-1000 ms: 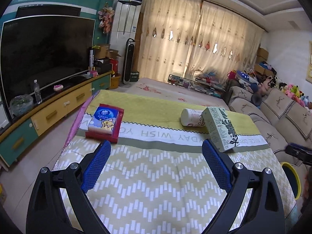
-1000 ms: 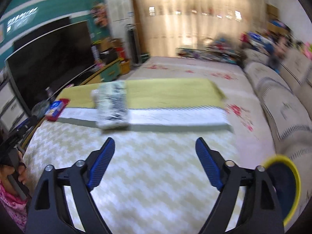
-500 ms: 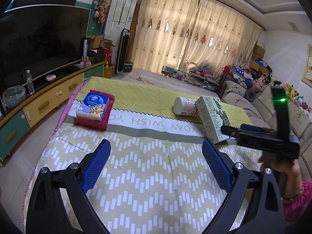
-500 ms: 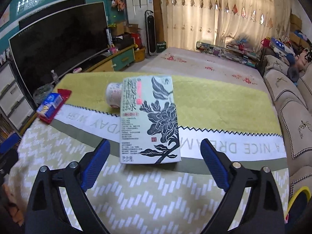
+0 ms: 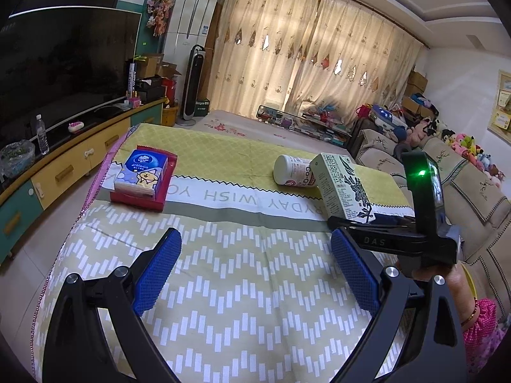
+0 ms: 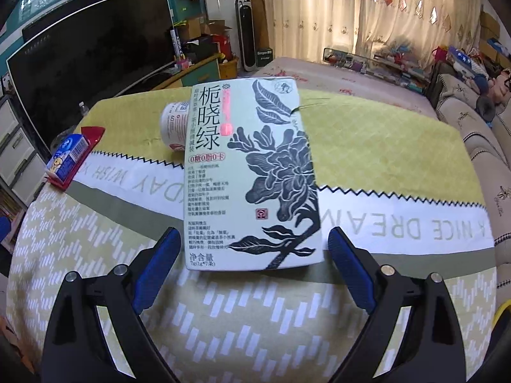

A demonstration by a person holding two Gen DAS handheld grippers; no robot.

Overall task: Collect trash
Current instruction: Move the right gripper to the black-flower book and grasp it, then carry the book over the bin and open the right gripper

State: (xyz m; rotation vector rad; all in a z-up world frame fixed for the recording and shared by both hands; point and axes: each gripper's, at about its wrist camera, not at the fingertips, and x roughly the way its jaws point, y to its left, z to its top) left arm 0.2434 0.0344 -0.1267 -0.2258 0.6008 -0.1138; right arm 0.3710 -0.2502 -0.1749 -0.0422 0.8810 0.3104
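Note:
A pale green tea box (image 6: pixel 252 178) with a black flower print lies on the cloth-covered table (image 6: pixel 383 146); it also shows in the left wrist view (image 5: pixel 343 188). A white cup (image 6: pixel 174 123) lies on its side behind it, also seen from the left (image 5: pixel 292 175). My right gripper (image 6: pixel 250 271) is open, its blue pads on either side of the box's near end, not touching. In the left wrist view the right gripper (image 5: pixel 338 221) reaches to the box. My left gripper (image 5: pixel 255 271) is open and empty over the zigzag cloth.
A blue tissue pack on a red tray (image 5: pixel 143 175) sits at the table's left side, also in the right wrist view (image 6: pixel 72 156). A TV and cabinet (image 5: pixel 64 73) stand to the left, a sofa (image 5: pixel 472 191) to the right. A yellow-rimmed bin (image 6: pixel 501 312) shows at lower right.
My right gripper has moved forward to the tea box, which now lies between its open pads. My left gripper has drifted slightly closer to the table.

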